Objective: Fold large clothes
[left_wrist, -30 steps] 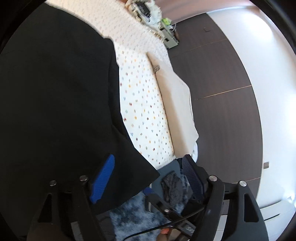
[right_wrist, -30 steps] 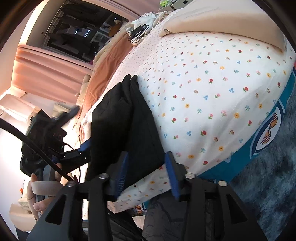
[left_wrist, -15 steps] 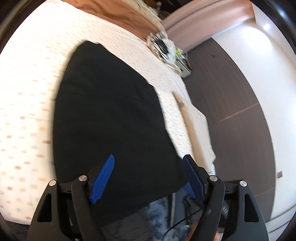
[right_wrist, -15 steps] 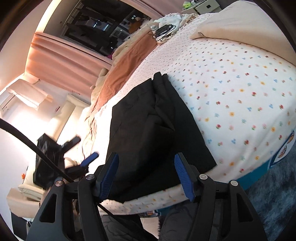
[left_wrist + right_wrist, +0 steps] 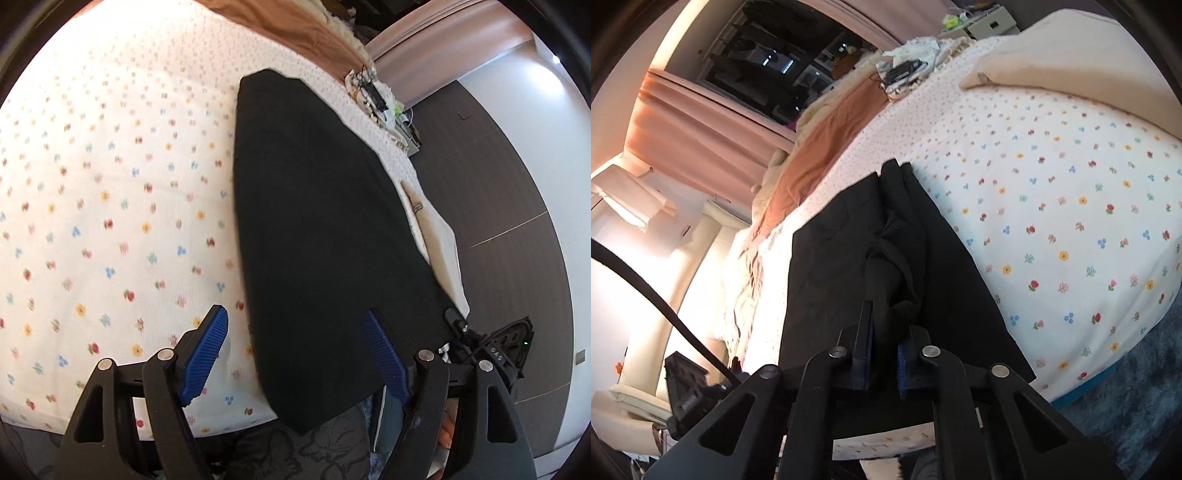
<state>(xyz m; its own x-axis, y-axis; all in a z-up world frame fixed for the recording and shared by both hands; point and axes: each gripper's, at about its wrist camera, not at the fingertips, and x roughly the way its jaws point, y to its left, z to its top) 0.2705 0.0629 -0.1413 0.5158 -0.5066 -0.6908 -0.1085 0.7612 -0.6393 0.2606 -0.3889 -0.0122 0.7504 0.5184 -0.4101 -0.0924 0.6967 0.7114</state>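
A large black garment [image 5: 317, 229] lies lengthwise on a bed with a flowered white sheet [image 5: 110, 206], its near end hanging over the bed's edge. My left gripper [image 5: 295, 354] hovers open over the garment's near left edge, one blue pad over the sheet and the other over the cloth. In the right wrist view the same black garment [image 5: 849, 258] shows bunched folds down its middle. My right gripper [image 5: 882, 354] is shut on a raised fold of that cloth near the bed's edge. The other hand-held gripper [image 5: 690, 395] shows at lower left.
A cream pillow [image 5: 1071, 55] lies at the bed's far right, an orange-brown blanket [image 5: 827, 140] along the far side, and a heap of cables and cloth [image 5: 905, 74] at the head. A blue shaggy rug [image 5: 1126, 406] covers the floor. A dark wall [image 5: 498, 206] stands beyond.
My right gripper went from open astride the garment's edge to shut on a fold. The left gripper swung back and left, so the whole garment and more sheet came into view.
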